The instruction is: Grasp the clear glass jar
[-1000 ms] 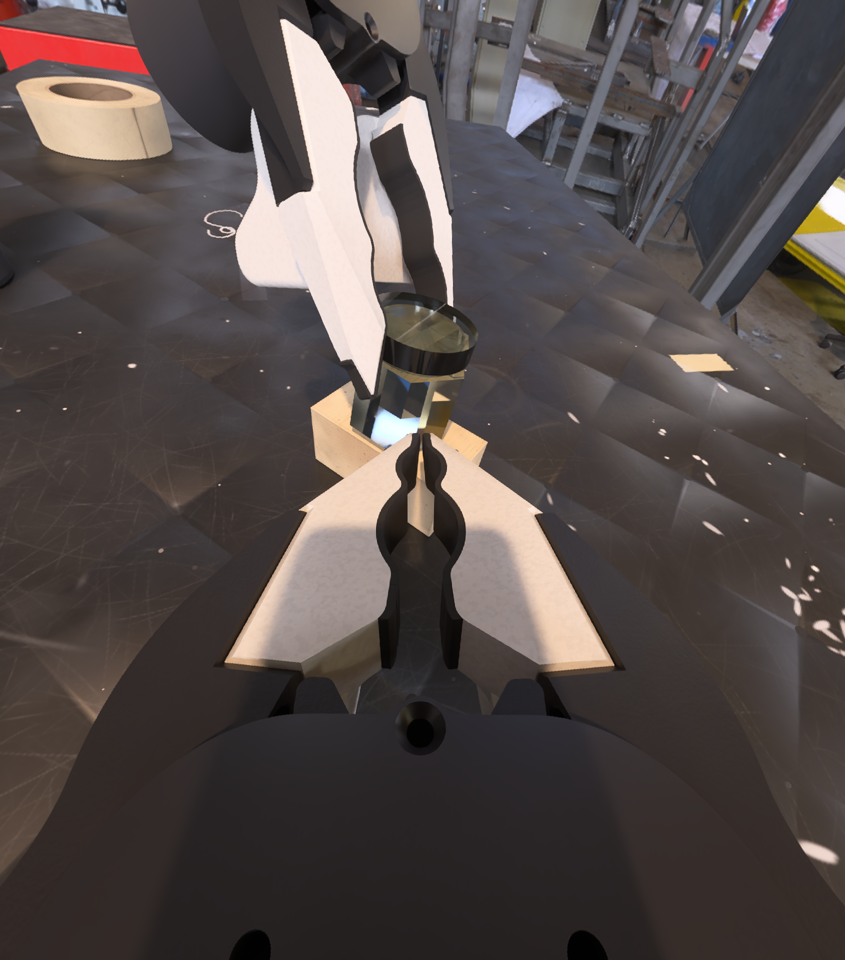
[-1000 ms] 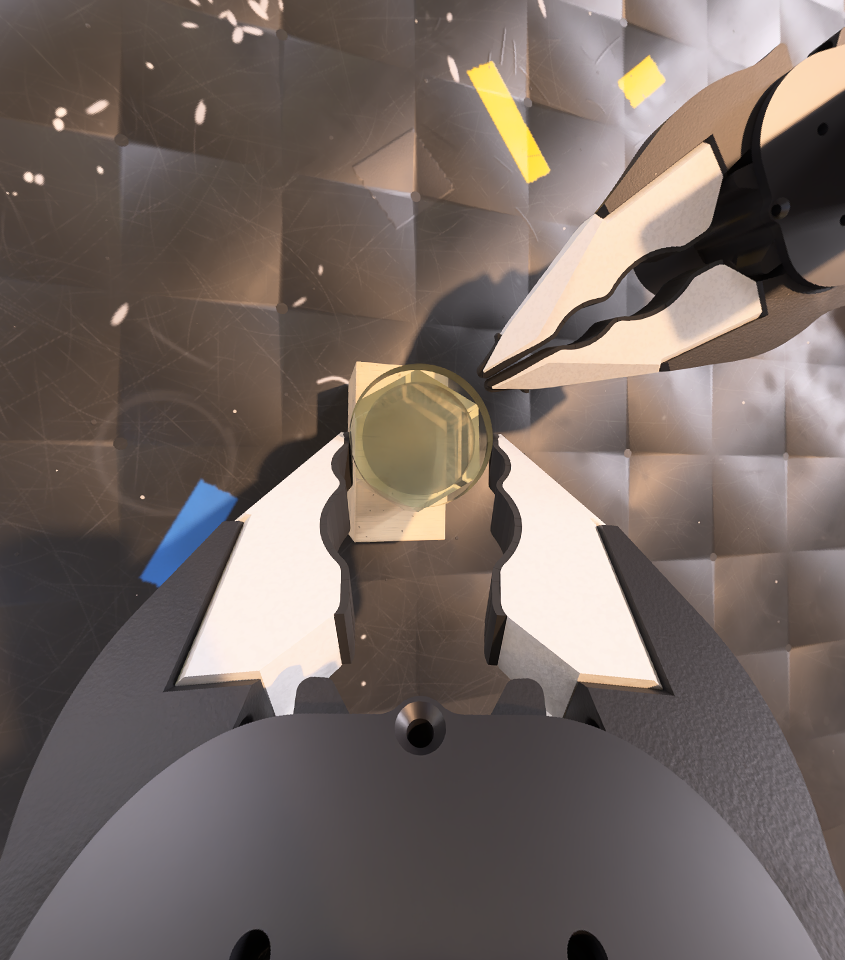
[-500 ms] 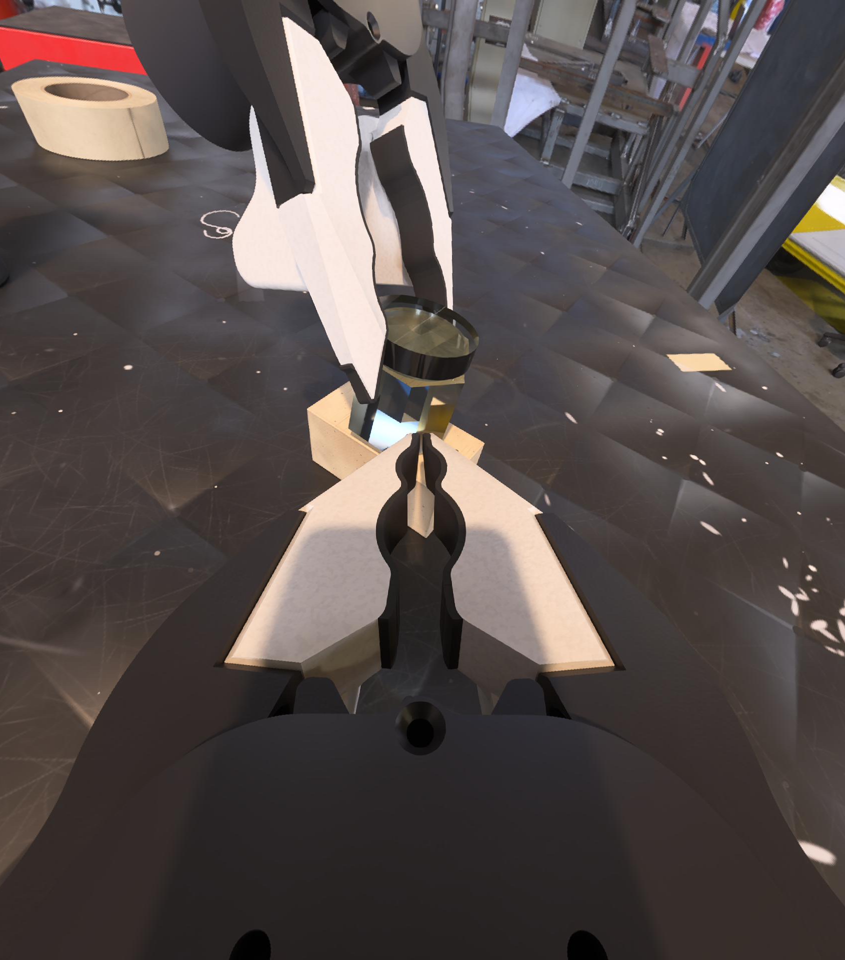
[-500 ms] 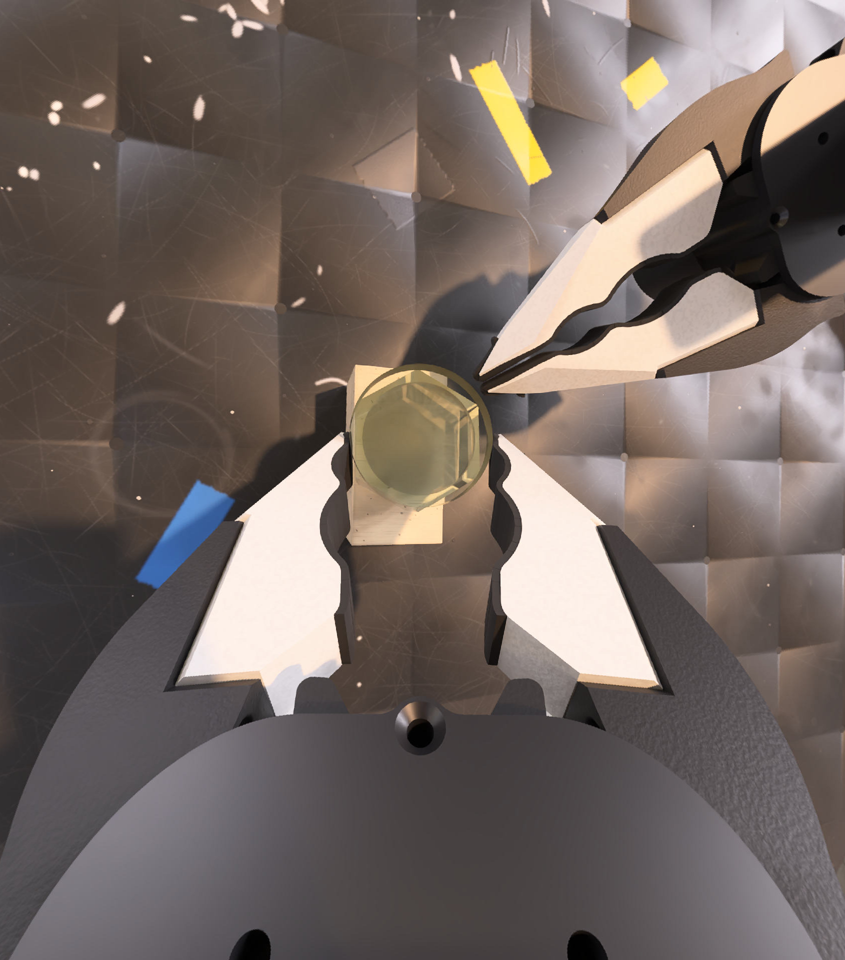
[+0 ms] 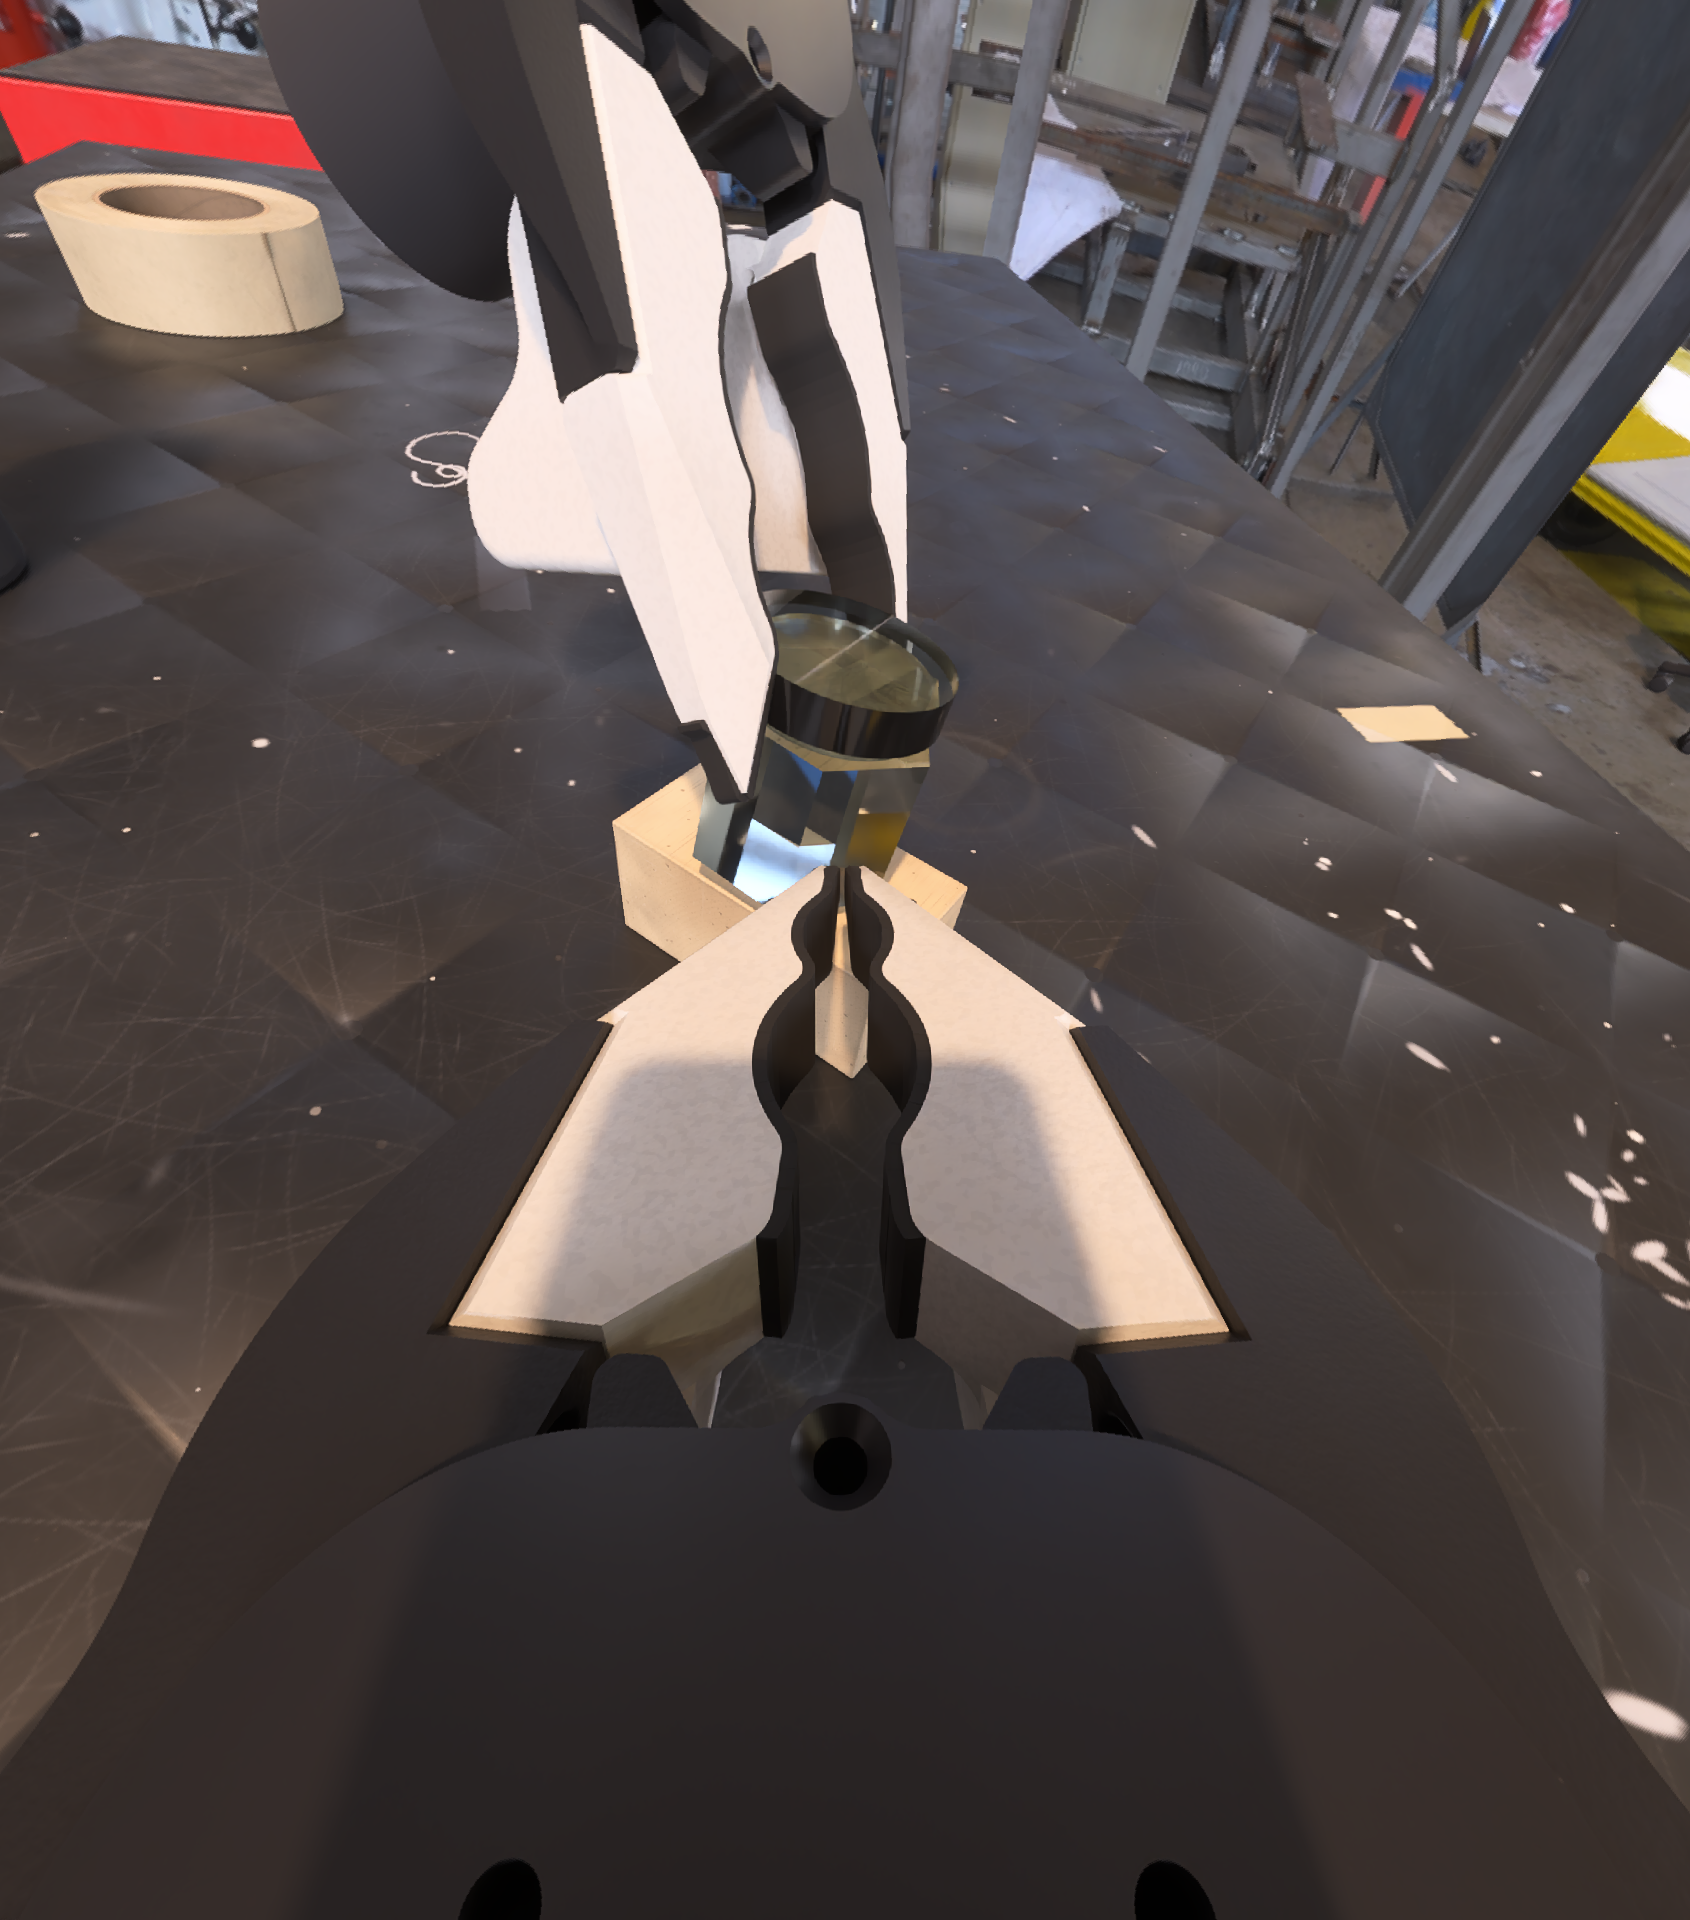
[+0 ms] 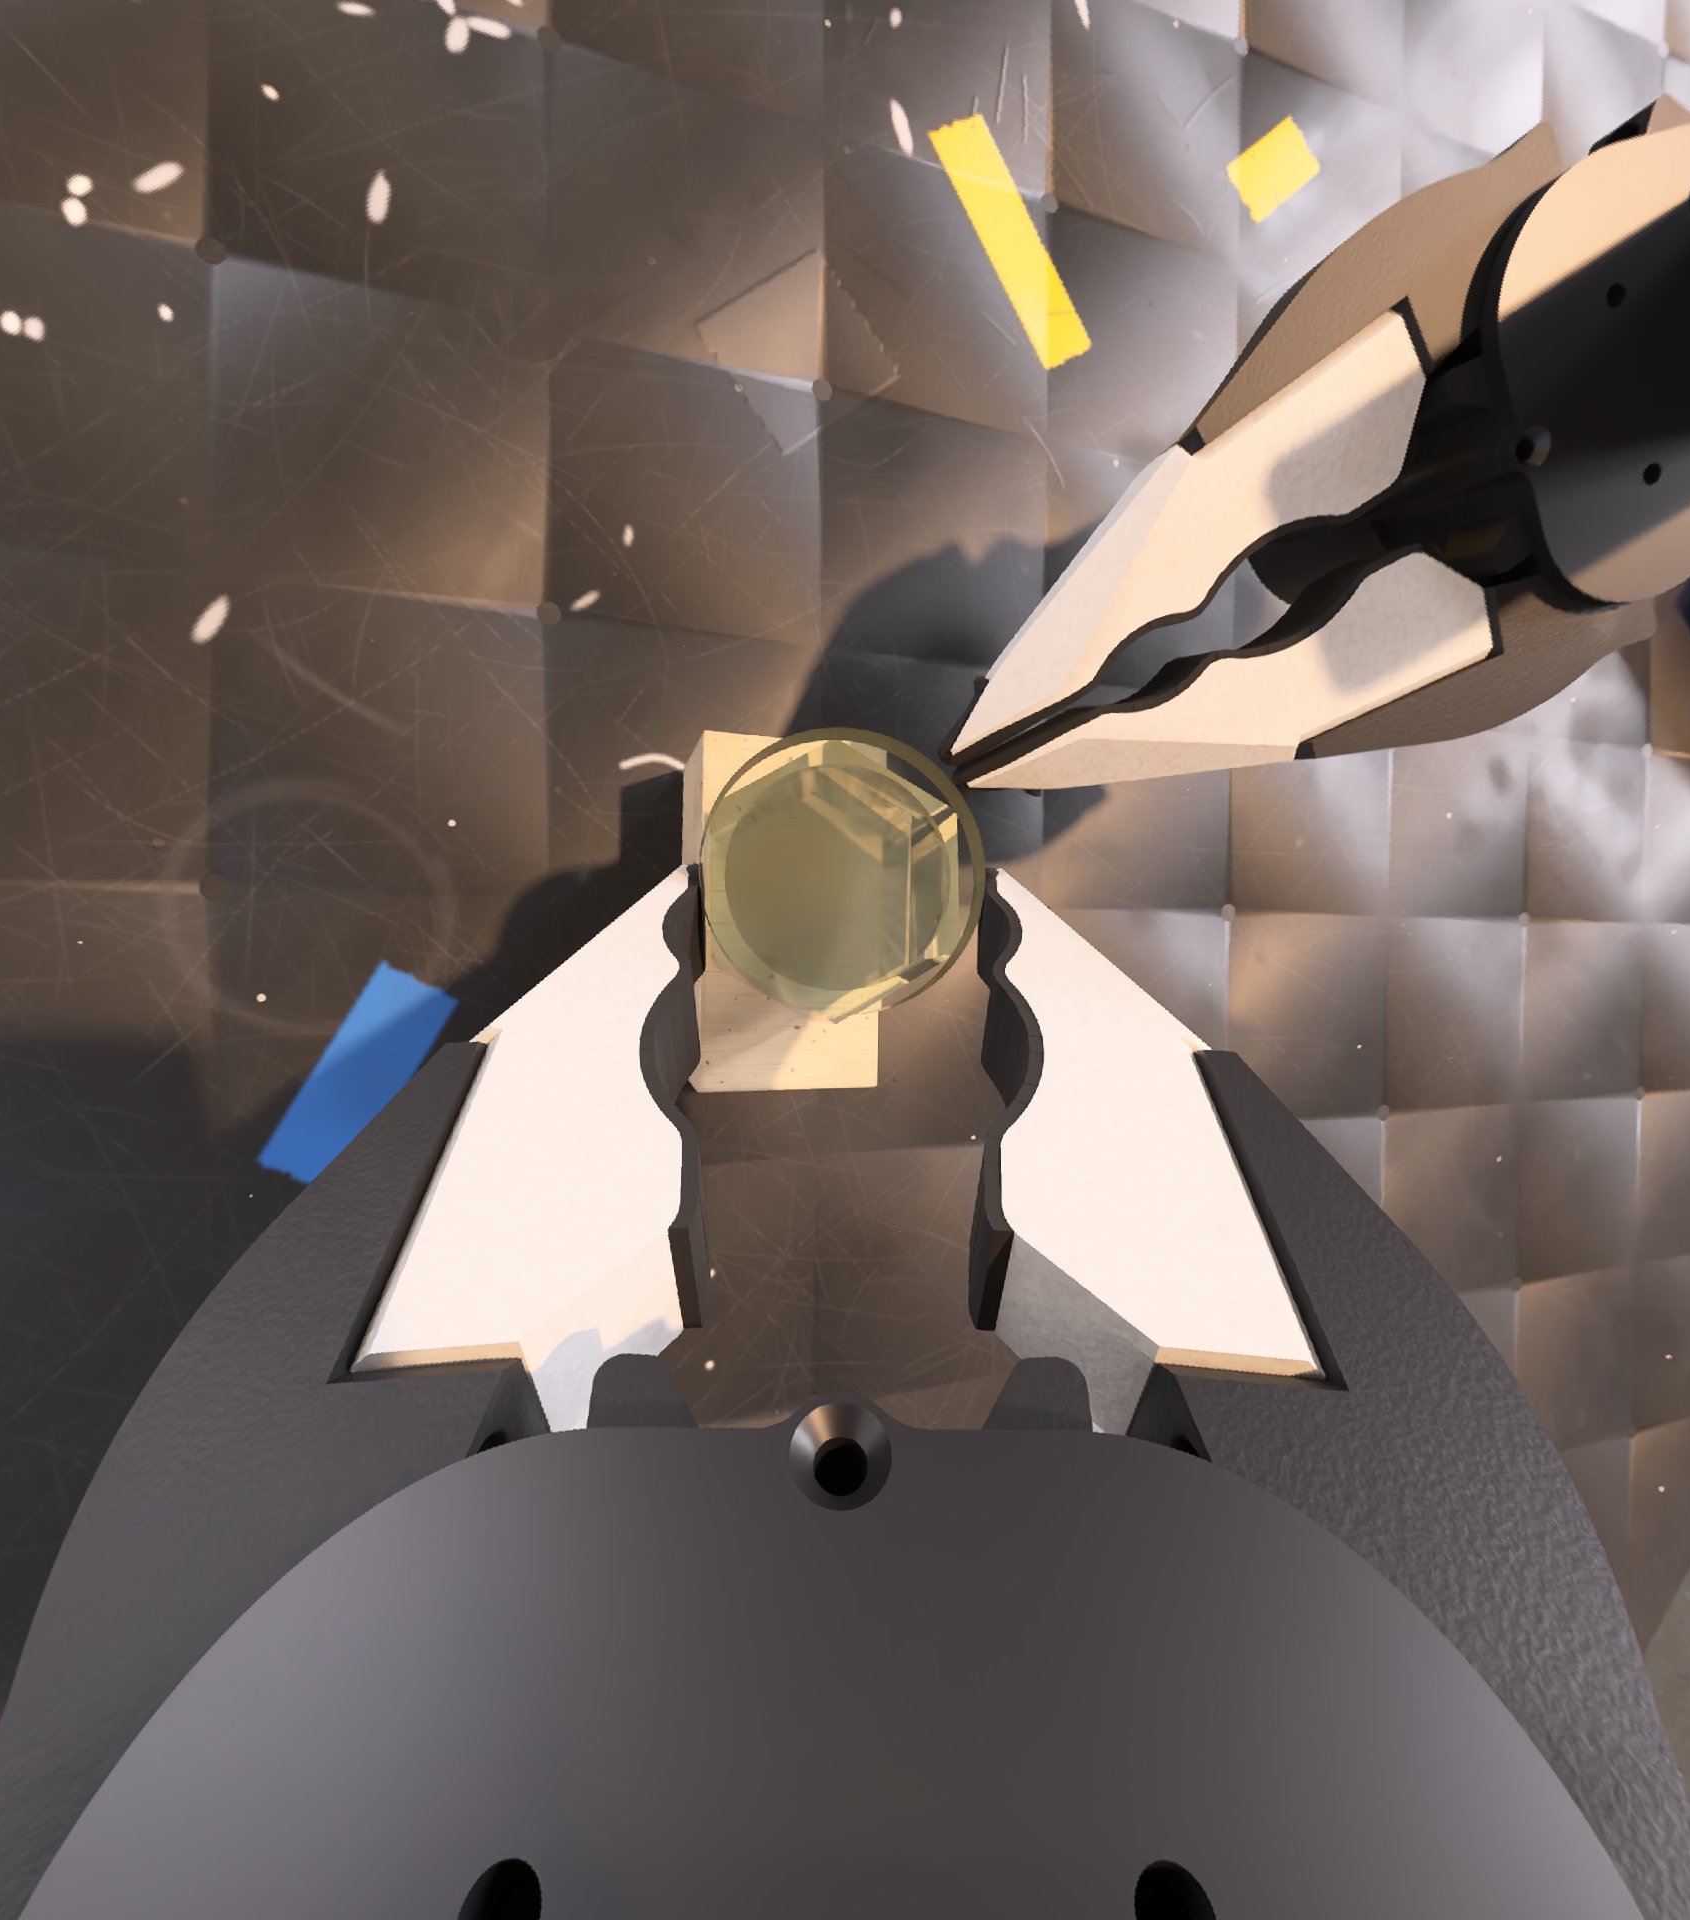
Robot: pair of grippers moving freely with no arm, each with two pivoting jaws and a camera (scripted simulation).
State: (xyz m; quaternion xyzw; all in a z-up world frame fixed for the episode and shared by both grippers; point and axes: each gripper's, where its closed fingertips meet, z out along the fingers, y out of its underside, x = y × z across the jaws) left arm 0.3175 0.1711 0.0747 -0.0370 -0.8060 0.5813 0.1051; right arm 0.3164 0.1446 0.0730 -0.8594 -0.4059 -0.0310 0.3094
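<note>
in the right wrist view, going left to right: a strip of blue tape (image 6: 358,1070) lies flat on the scratched dark metal table (image 6: 197,520), then the right gripper (image 6: 839,894) comes down from above with its white fingers (image 6: 571,1122) spread, one on each side of the clear glass jar with a round yellowish lid (image 6: 841,871). the jar stands on a small pale wooden block (image 6: 779,1055), a bit off the block's centre. further right the left gripper (image 6: 960,750) points in from the side with its tips together, holding nothing, just beside the lid rim; i cannot tell if it touches.

the fingers are apart and flank the lid closely; on the left side the pad looks at or very near the rim, on the right a thin gap shows. i judge the grasp not yet made. to do it well, close evenly so neither pad pushes the jar sideways off the block, and bite on the lid or just under it, keeping the gripper's approach in line with the jar.

the jar is upright: its long axis runs vertically, lid up toward the right wrist camera, faceted body below. in the left wrist view the jar (image 5: 856,691) leans slightly in the picture, likely lens effect.

two yellow tape pieces (image 6: 1007,244) lie beyond.
</note>
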